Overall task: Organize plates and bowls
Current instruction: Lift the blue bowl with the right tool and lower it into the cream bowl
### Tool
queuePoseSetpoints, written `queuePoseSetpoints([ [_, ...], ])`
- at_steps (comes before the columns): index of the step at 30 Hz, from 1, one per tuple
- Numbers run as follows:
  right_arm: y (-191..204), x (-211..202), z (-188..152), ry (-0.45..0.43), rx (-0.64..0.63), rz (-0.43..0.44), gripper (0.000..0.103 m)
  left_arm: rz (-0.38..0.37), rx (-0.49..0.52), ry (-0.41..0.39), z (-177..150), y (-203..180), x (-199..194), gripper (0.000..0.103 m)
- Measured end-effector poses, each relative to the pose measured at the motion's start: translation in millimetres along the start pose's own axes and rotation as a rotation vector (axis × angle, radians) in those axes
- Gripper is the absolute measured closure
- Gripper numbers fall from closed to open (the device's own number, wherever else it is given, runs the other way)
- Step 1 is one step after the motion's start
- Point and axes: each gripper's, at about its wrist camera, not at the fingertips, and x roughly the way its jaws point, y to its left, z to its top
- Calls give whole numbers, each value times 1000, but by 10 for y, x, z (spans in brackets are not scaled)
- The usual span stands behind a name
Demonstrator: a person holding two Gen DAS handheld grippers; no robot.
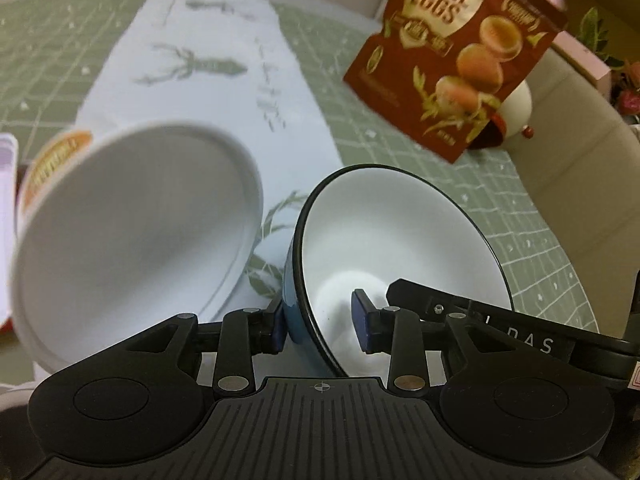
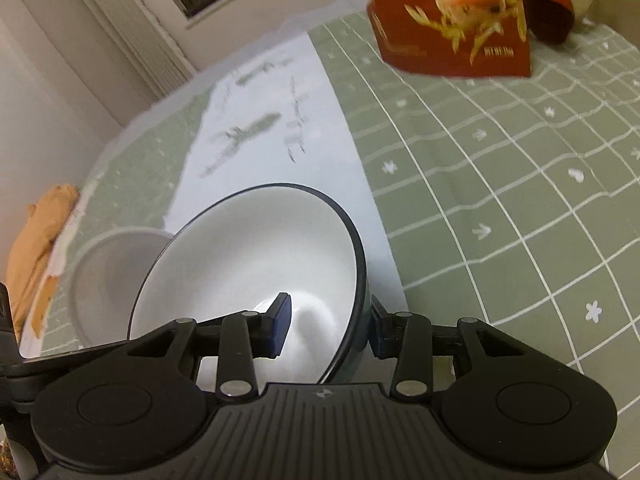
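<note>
In the left wrist view, a bowl (image 1: 404,248) sits at lower centre of the frame, with a paper tub (image 1: 132,236) just beside it at lower left. Both rest on the counter (image 1: 540,240). A box (image 1: 456,56) stands behind them at upper right, and a round jar (image 1: 518,110) is partly hidden behind that box.

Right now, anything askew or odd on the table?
Yes. The dark-rimmed bowl sits tilted, its wall straddled by both the left claw and the right claw. The white paper tub looks tipped too. No spill or damage visible.
</note>
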Motion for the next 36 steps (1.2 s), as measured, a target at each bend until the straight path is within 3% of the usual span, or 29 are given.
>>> queuePoseSetpoints([
  [9,157,-370,-98,-84,-63,18,63,10,61,-67,-140,-201,-389,69],
  [17,247,-809,-505,-171,-154,-22,63,-11,112,-59,-565,-360,-673,68],
  [24,240,-993,-1029,-174,-198,-10,62,-29,128,-1,-1091,-210,-718,67],
  [27,316,-967,-1122,-170,-234,-33,60,-41,103,30,-1129,-136,-671,68],
  [36,217,-768,-1152,-94,-213,-30,60,-14,145,28,-1163,-138,-602,69],
])
